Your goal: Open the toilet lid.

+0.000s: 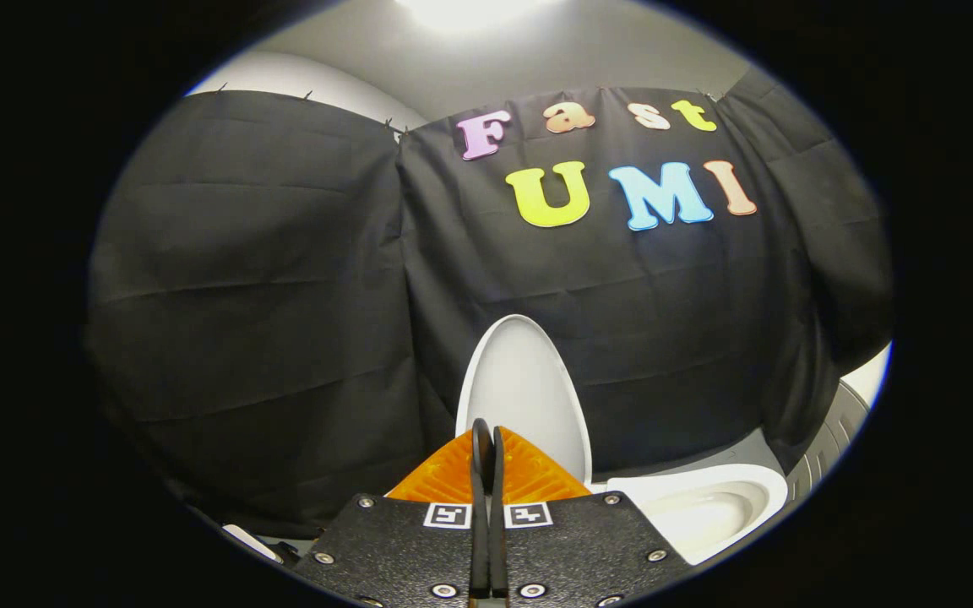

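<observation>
Toilet lid [524,388] white, upright, raised off bowl [706,507]. Hand-held gripper [486,435] just before lid, fingers pressed together, gripping nothing.

Raised lid [524,388] stands just ahead of the pressed-together tongs [487,439], blocking the way forward; beside the lid, the bowl [706,507] lies open.

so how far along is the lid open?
Looks done: the toilet lid stands raised, upright against the black cloth wall, and the bowl is exposed beside it. In hand: nothing; the gripper is shut with its fingers together, just short of the lid, not pressing on it. Left: apparently only pulling away.
</observation>
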### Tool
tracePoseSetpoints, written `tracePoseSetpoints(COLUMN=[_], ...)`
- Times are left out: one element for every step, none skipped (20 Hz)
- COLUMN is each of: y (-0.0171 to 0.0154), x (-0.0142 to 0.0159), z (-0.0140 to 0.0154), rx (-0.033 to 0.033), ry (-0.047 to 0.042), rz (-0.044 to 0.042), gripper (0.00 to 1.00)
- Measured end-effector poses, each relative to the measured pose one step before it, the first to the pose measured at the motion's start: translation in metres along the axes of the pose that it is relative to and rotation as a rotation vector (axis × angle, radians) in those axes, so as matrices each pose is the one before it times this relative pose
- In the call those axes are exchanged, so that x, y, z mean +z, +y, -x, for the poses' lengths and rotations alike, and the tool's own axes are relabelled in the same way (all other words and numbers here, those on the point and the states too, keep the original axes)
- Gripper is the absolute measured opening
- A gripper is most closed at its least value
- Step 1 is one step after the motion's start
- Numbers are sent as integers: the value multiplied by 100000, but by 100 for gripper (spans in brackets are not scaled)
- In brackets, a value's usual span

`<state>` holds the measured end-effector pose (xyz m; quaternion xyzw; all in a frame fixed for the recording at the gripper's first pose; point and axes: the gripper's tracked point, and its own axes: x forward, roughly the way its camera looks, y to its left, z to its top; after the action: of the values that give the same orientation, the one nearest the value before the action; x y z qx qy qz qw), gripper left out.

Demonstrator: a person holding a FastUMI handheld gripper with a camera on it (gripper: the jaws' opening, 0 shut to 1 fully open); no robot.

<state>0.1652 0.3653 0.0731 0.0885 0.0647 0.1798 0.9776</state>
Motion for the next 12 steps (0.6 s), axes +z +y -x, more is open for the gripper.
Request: tracePoseSetpoints(y=[299, 222, 303, 334, 436, 393, 281, 215, 337, 260, 383, 428], x=[-189, -59, -91, -82, -18, -137, -192, -87, -150, -208, -171, -91], z=[-168, -203, -89, -178, -343, -255, -103, -75, -38, -70, -96, -168], rx=[783, 601, 624, 898, 1099, 949, 669, 431, 415, 593, 763, 920], ry=[153, 151, 269, 393, 297, 372, 454, 210, 208, 171, -46, -174], rz=[-558, -206, -236, 39, 330, 508, 505, 525, 276, -96, -59, 36], gripper=[0, 0, 0, 0, 0, 0, 0, 0, 0, 0, 0, 0])
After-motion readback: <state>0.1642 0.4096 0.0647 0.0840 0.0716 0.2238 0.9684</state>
